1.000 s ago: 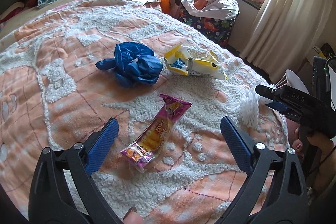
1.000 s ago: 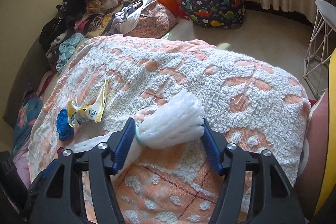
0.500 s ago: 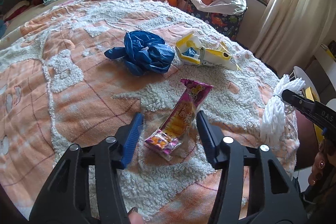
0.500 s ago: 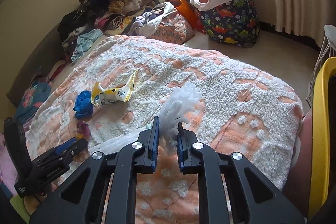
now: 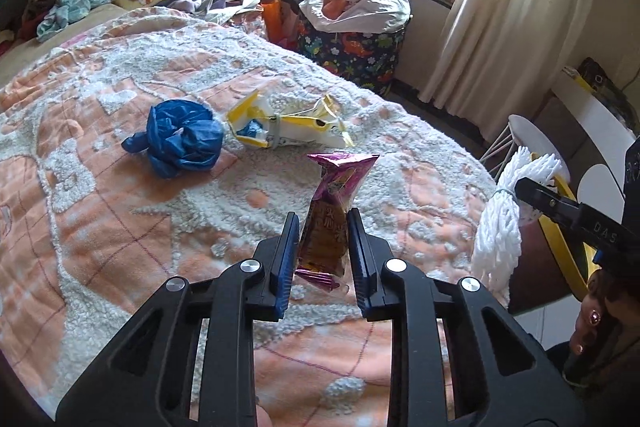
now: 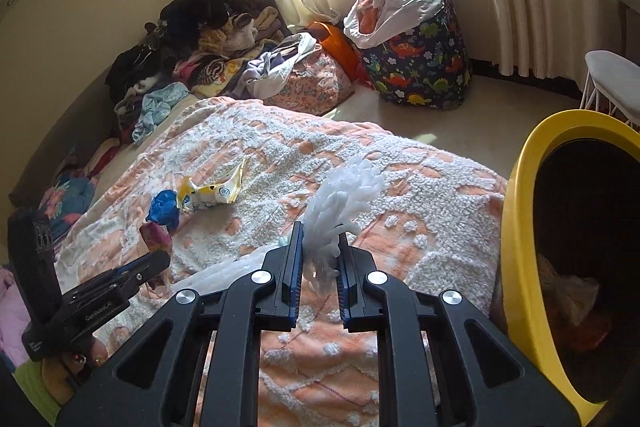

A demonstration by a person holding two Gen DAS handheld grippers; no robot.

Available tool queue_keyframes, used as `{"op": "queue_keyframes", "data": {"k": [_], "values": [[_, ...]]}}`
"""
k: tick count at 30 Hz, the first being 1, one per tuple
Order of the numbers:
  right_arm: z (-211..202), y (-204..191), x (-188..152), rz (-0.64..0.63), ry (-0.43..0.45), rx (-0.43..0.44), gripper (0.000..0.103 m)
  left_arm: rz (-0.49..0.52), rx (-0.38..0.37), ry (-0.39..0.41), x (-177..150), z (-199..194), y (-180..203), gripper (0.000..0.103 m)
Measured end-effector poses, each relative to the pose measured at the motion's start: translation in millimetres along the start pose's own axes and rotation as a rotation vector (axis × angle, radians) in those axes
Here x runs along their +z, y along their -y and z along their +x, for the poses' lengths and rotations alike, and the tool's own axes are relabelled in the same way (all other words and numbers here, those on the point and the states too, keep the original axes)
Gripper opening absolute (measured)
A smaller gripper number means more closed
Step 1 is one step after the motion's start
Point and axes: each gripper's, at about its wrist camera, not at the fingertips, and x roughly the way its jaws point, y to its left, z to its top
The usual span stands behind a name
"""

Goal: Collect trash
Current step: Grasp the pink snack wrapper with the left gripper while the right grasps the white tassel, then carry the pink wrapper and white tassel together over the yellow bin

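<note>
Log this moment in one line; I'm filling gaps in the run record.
left gripper: shut on pink snack wrapper | right gripper: shut on white foam netting | on bed: blue plastic bag, yellow-white packet

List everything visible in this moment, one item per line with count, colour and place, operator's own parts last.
snack wrapper: 1, pink-purple, held in left tongs
foam bundle: 1, white, held in right tongs
crumpled bag: 1, blue, on bedspread
torn packet: 1, yellow-white, on bedspread beside blue bag
bedspread: 1, orange-white, on bed
bin: 1, yellow rim, right of bed
dinosaur hamper: 1, dark patterned, under window
clothes pile: 1, mixed, far corner
left tongs: 1, black-blue
right tongs: 1, black-blue
</note>
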Motion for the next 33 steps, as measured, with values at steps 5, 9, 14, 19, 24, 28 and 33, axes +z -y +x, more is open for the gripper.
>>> {"op": "queue_keyframes", "data": {"k": [5, 9, 14, 19, 24, 28, 33], "values": [[-15.1, 11.9, -1.2, 0.022, 0.023, -0.012, 0.014, 0.024, -0.051, 0.015, 5.3, -4.3, 23.9, 0.018], [-27.3, 22.1, -1.5, 0.042, 0.041, -0.023, 0.014, 0.06, -0.09, 0.022, 6.8, -6.4, 47.1, 0.018], [-41.1, 34.9, 0.4, 0.058, 0.066, -0.038, 0.014, 0.106, -0.125, 0.021, 7.2, -5.0, 70.0, 0.018], [-52.5, 48.3, 1.1, 0.085, 0.089, -0.053, 0.014, 0.14, -0.151, 0.025, 7.9, -5.8, 87.8, 0.018], [-61.5, 55.9, 1.0, 0.098, 0.107, -0.064, 0.014, 0.163, -0.171, 0.026, 7.3, -6.4, 101.4, 0.018], [-67.0, 62.2, 1.5, 0.101, 0.118, -0.079, 0.014, 0.182, -0.185, 0.029, 7.0, -6.5, 110.6, 0.018], [-74.0, 71.2, 2.1, 0.118, 0.137, -0.098, 0.014, 0.202, -0.201, 0.029, 6.1, -7.3, 122.1, 0.018]]}}
